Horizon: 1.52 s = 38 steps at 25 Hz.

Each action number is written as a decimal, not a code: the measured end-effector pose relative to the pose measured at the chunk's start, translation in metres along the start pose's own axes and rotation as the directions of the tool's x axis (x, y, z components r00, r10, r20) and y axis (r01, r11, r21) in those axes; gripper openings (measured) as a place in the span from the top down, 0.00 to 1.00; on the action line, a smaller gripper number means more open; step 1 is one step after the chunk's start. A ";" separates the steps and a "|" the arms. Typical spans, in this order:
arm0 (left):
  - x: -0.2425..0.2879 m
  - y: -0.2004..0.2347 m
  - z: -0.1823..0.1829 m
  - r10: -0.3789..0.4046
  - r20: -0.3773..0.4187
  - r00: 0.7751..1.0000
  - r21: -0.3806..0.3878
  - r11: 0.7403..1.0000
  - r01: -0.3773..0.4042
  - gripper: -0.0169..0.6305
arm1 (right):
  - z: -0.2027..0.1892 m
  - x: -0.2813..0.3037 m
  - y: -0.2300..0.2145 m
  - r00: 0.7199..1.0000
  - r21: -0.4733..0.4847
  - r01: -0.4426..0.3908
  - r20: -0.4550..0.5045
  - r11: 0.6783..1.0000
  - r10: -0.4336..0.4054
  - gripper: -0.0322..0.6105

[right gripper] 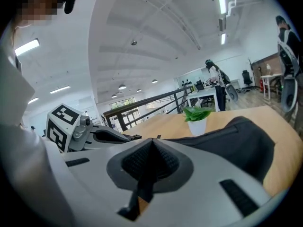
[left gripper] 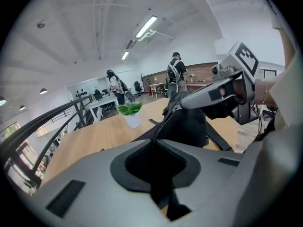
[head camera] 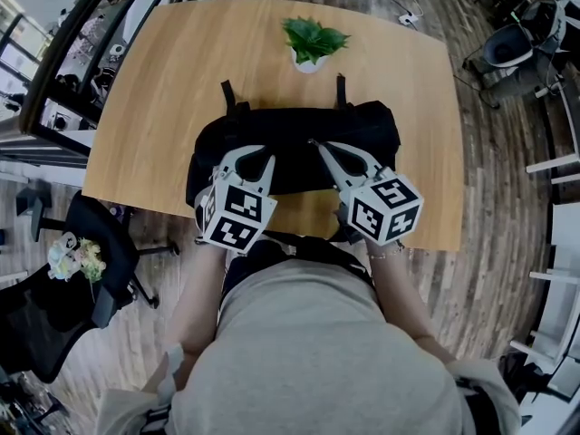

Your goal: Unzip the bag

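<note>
A black bag (head camera: pixel 299 143) lies on the wooden table (head camera: pixel 154 98), close to the near edge. My left gripper (head camera: pixel 254 157) is shut on the bag's fabric at the zip line. In the left gripper view the black material sits pinched between its jaws (left gripper: pixel 154 143), and the zip runs up from there to the right gripper (left gripper: pixel 182 105). My right gripper (head camera: pixel 317 145) is on the bag's top near the middle, shut on the zipper pull. In the right gripper view its pads meet (right gripper: pixel 151 143) on a thin dark strip, with the bag's body (right gripper: pixel 236 145) to the right.
A small potted plant (head camera: pixel 311 43) stands at the table's far side behind the bag. Two bag straps (head camera: pixel 228 93) stick out towards it. Black office chairs (head camera: pixel 91 243) stand left of the table, another chair (head camera: pixel 512 48) at the far right. People (left gripper: pixel 176 77) stand far off.
</note>
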State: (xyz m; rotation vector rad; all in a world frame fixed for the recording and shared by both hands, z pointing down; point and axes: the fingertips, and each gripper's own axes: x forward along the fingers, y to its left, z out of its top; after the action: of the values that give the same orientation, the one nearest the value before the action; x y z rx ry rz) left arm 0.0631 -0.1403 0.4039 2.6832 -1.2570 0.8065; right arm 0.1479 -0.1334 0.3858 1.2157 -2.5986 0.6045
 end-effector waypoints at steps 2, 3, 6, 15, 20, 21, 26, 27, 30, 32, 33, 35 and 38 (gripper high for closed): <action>-0.001 0.000 0.000 0.009 0.002 1.000 -0.008 1.000 -0.009 0.90 | 0.001 -0.004 -0.005 1.000 0.000 0.006 0.001 1.000 -0.006 0.94; -0.001 0.000 0.001 0.013 0.003 1.000 -0.009 1.000 -0.013 0.90 | 0.001 -0.006 -0.007 1.000 -0.001 0.009 0.002 1.000 -0.009 0.94; 0.000 0.000 0.000 0.021 0.005 1.000 -0.018 1.000 -0.021 0.90 | 0.001 -0.010 -0.013 1.000 -0.001 0.020 0.005 1.000 -0.020 0.94; -0.002 0.006 0.001 0.059 0.010 0.998 -0.069 0.996 -0.058 0.90 | 0.003 -0.025 -0.036 0.999 0.029 0.031 0.022 0.999 -0.031 0.94; -0.002 0.008 0.002 0.084 0.005 0.996 -0.081 0.993 -0.084 0.90 | 0.006 -0.037 -0.056 0.998 0.048 0.059 0.036 0.997 -0.061 0.94; -0.002 0.008 0.002 0.089 0.003 0.996 -0.081 0.993 -0.088 0.90 | 0.007 -0.038 -0.059 0.997 0.045 0.060 0.036 0.997 -0.062 0.94; -0.001 0.008 0.002 0.103 0.000 0.995 -0.078 0.992 -0.103 0.90 | 0.012 -0.044 -0.070 0.996 0.034 0.073 0.041 0.997 -0.074 0.94; -0.001 0.009 0.002 0.104 0.000 0.995 -0.076 0.992 -0.104 0.90 | 0.013 -0.046 -0.074 0.996 0.037 0.079 0.044 0.996 -0.081 0.94; 0.000 0.010 -0.001 0.110 -0.004 0.994 -0.077 0.991 -0.110 0.90 | 0.015 -0.053 -0.088 0.993 0.047 0.105 0.054 0.993 -0.107 0.94; 0.001 0.010 -0.002 0.115 -0.006 0.993 -0.082 0.990 -0.115 0.90 | 0.017 -0.058 -0.096 0.991 0.054 0.116 0.059 0.992 -0.119 0.94; 0.002 0.010 -0.002 0.116 -0.008 0.993 -0.083 0.990 -0.116 0.90 | 0.017 -0.059 -0.099 0.991 0.054 0.120 0.060 0.991 -0.123 0.94; 0.002 0.012 -0.002 0.118 -0.009 0.993 -0.084 0.989 -0.118 0.90 | 0.019 -0.061 -0.103 0.989 0.051 0.129 0.060 0.990 -0.132 0.94; 0.002 0.013 -0.001 0.120 -0.007 0.993 -0.090 0.989 -0.120 0.90 | 0.020 -0.067 -0.111 0.987 0.057 0.146 0.062 0.988 -0.150 0.93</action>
State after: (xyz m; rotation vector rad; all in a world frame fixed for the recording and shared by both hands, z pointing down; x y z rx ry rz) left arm 0.0540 -0.1505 0.4039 2.5576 -1.4303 0.7450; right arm 0.2757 -0.1609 0.3749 1.4538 -2.5304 0.6153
